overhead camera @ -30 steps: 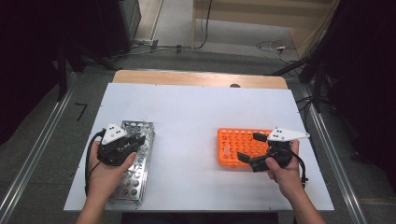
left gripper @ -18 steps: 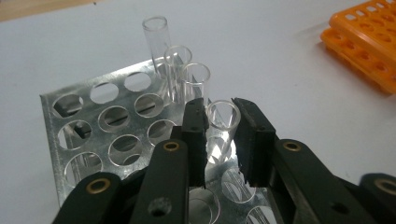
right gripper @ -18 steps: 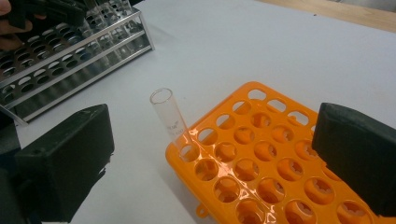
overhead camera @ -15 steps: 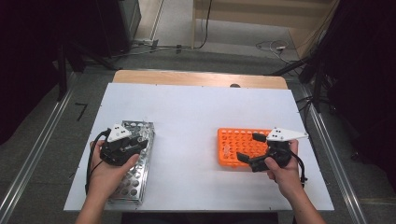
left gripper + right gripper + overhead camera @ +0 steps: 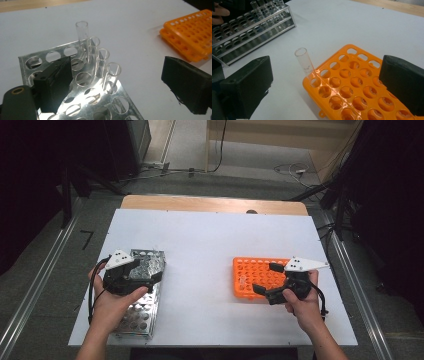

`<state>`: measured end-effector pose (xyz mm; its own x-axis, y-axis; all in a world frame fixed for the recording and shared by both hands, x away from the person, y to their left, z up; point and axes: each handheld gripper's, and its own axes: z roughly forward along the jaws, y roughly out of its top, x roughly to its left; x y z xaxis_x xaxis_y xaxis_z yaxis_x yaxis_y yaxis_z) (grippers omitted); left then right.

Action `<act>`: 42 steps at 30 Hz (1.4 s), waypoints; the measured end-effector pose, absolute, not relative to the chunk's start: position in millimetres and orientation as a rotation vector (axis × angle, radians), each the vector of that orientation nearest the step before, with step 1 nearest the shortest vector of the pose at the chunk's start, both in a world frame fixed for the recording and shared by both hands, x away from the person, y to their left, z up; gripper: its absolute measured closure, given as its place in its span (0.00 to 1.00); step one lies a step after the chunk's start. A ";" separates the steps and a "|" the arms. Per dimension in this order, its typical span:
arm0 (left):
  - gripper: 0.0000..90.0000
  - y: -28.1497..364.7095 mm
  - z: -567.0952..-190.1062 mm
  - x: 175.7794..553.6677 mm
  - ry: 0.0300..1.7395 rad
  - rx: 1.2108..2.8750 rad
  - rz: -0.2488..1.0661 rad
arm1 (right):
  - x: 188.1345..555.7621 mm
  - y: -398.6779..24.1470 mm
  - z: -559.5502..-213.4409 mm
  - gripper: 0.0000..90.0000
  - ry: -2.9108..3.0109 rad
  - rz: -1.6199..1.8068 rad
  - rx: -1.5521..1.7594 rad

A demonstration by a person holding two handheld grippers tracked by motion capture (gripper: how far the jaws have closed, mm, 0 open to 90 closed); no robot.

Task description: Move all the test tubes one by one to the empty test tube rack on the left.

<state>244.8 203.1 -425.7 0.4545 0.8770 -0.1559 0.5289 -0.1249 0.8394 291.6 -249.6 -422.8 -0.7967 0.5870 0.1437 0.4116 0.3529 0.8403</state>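
A metal tube rack (image 5: pixel 135 317) lies at the table's left. Several clear glass tubes (image 5: pixel 102 62) stand in a row in its holes. My left gripper (image 5: pixel 145 270) hovers open over the rack's far end, the row of tubes between its jaws with space on both sides. An orange rack (image 5: pixel 255 270) lies at the right. One clear tube (image 5: pixel 304 63) leans in its corner hole. My right gripper (image 5: pixel 265 279) is open over the orange rack (image 5: pixel 352 85), and its jaws stand wide on either side of that tube without touching it.
The white table (image 5: pixel 210 235) has a wooden strip along its far edge. The metal rack (image 5: pixel 249 32) and the other hand (image 5: pixel 219 11) show far off in the right gripper view. Dark equipment and floor cables surround the table.
My left gripper has edged slightly to the right over the metal rack. The right gripper has hardly moved.
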 end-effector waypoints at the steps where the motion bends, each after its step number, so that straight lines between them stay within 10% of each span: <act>1: 0.07 202.1 -424.5 244.3 1.198 1.790 0.477 | 291.6 -249.1 -423.2 0.00 2.429 1.427 0.910; 22: 0.00 168.0 -402.4 231.1 1.028 1.746 0.477 | 291.1 -230.8 -435.2 0.00 2.510 1.424 0.900; 42: 0.00 118.6 -412.6 228.2 0.925 1.800 0.379 | 293.0 -210.2 -455.3 0.56 2.572 1.318 0.918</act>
<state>228.2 118.6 -412.6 0.6536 0.7397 -0.1604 0.4141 -0.1721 0.8938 293.0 -210.2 -455.3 -0.8112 0.5597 0.1692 0.4643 0.4407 0.7683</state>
